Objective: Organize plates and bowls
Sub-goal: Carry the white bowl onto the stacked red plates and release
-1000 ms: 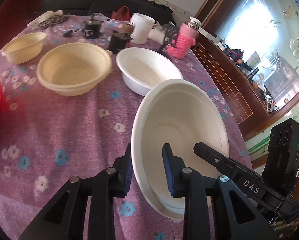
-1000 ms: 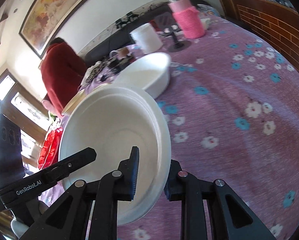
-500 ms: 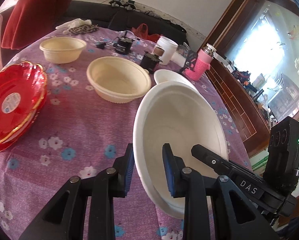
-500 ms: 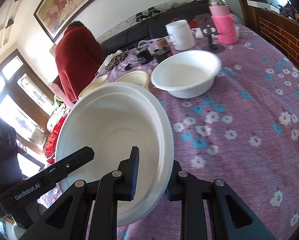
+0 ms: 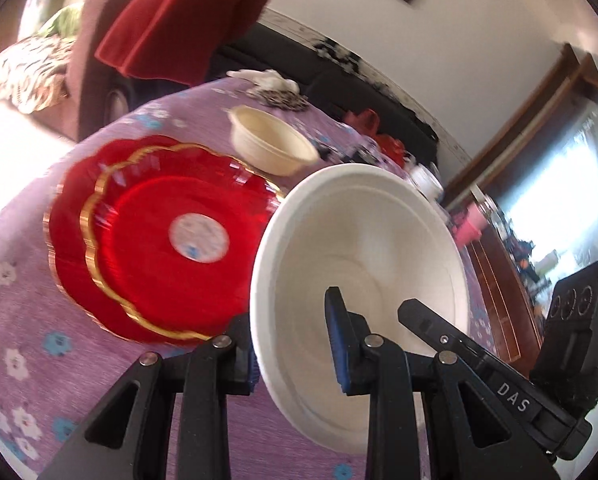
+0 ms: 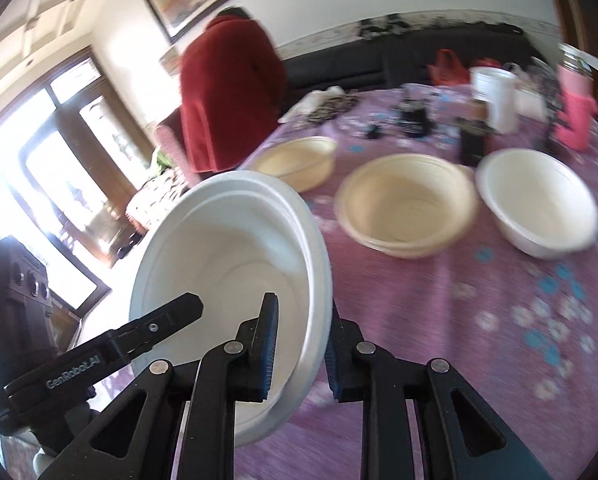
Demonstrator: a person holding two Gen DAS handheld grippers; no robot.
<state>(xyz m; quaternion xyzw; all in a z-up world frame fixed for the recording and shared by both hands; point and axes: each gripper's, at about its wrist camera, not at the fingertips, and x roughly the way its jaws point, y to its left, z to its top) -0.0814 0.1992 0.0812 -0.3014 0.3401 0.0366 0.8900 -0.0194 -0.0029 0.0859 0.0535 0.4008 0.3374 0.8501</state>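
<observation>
Currently listed: stacked red plates (image 5: 151, 240) on the purple flowered tablecloth (image 5: 15, 320); a small cream bowl (image 5: 273, 146) behind them; a large white bowl (image 5: 359, 280), raised and tilted, its rim clamped by the left gripper (image 5: 293, 344) and right gripper (image 6: 301, 344); a wide cream bowl (image 6: 409, 210); another white bowl (image 6: 539, 204).

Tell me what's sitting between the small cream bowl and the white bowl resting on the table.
In the right wrist view, the large cream bowl sits between the small cream bowl and the white bowl on the table.
</observation>
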